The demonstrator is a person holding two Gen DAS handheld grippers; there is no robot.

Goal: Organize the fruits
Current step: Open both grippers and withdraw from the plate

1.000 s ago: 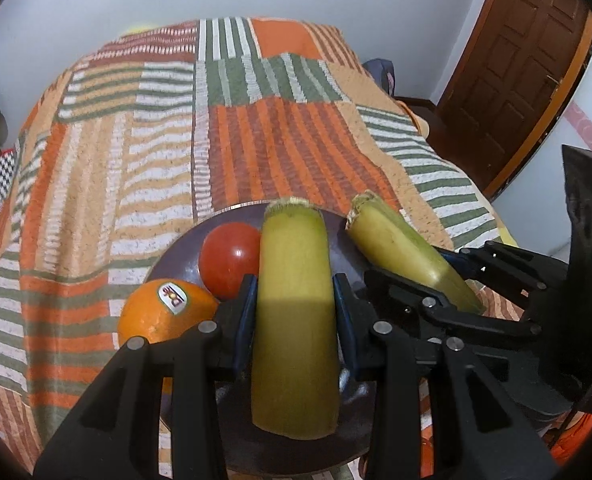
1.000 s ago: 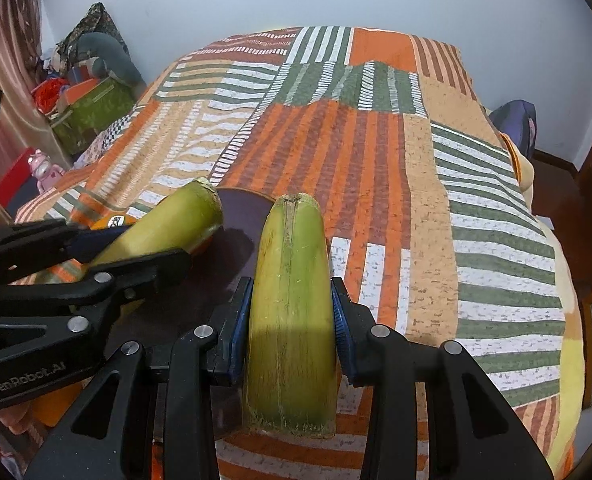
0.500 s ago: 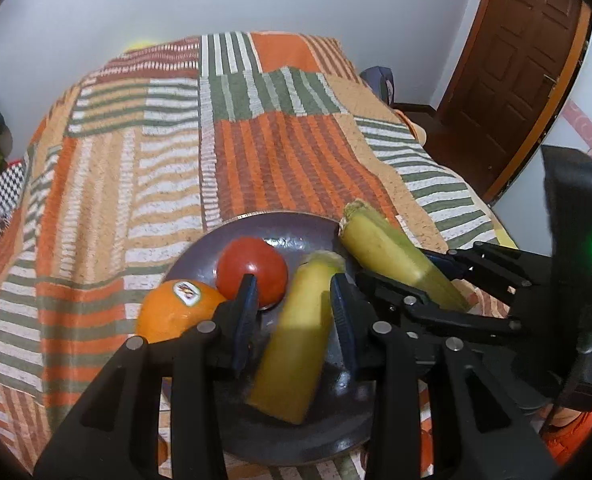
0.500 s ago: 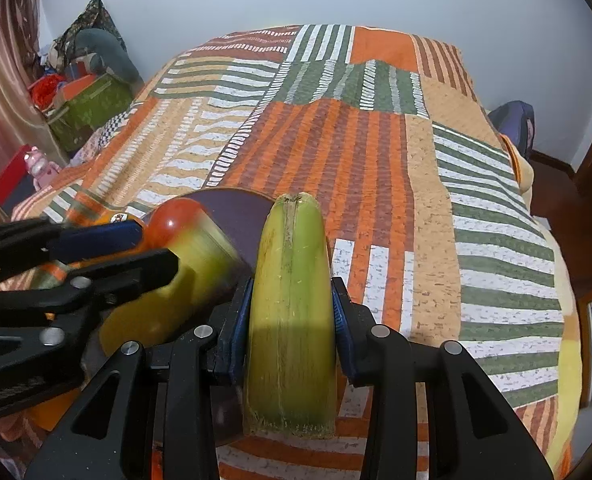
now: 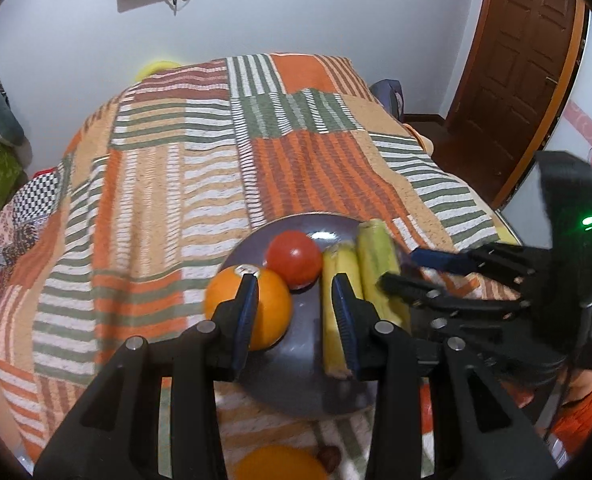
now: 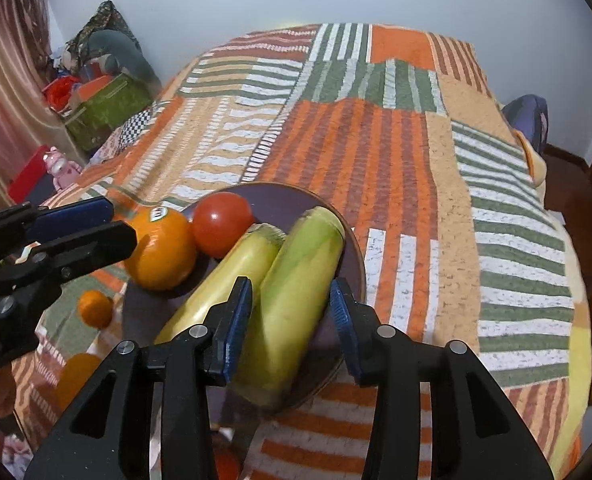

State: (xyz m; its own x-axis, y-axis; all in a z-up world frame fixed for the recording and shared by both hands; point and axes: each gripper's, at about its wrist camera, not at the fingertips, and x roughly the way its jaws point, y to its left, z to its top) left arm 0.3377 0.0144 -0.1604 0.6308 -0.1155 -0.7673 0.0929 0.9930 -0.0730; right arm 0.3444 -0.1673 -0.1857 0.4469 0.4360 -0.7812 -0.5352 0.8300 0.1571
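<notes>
Both corn cobs (image 6: 296, 300) released onto plate (image 6: 352, 256), striped bedspread (image 6: 376, 152)

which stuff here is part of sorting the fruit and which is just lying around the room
Part of the job:
- dark plate
- two corn cobs
- tomato
- stickered orange
- small orange off the plate

Just lying about:
- striped bedspread
- green box
- pink toy
- wooden door
</notes>
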